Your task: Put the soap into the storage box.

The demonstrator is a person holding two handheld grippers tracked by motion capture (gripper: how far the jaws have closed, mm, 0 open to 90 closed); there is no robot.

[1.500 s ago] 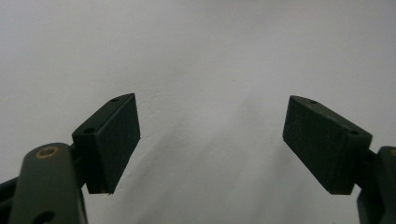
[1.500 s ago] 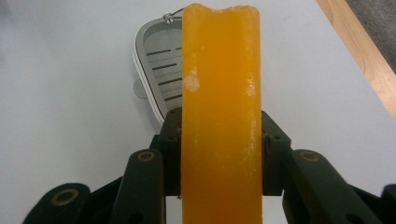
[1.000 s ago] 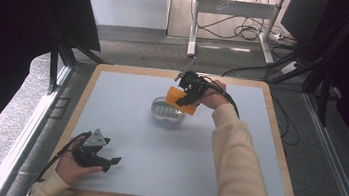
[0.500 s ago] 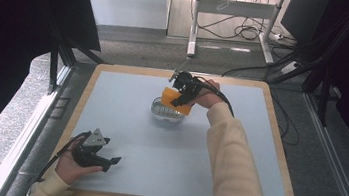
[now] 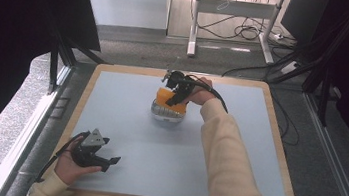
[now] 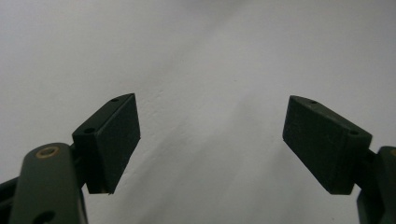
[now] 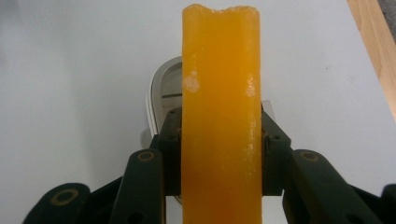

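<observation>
Since a second ago, the right gripper (image 5: pixel 176 97) has lowered its orange block (image 5: pixel 168 99) closer to the metal dish (image 5: pixel 165 112) at the far middle of the pale blue surface (image 5: pixel 236 151). The gripper's jaws are clamped on both sides of the block (image 7: pixel 220 116), which stands directly above the dish (image 7: pixel 163 91). The left gripper (image 5: pixel 104 160) rests at the near left corner, jaws spread wide apart with nothing between them.
</observation>
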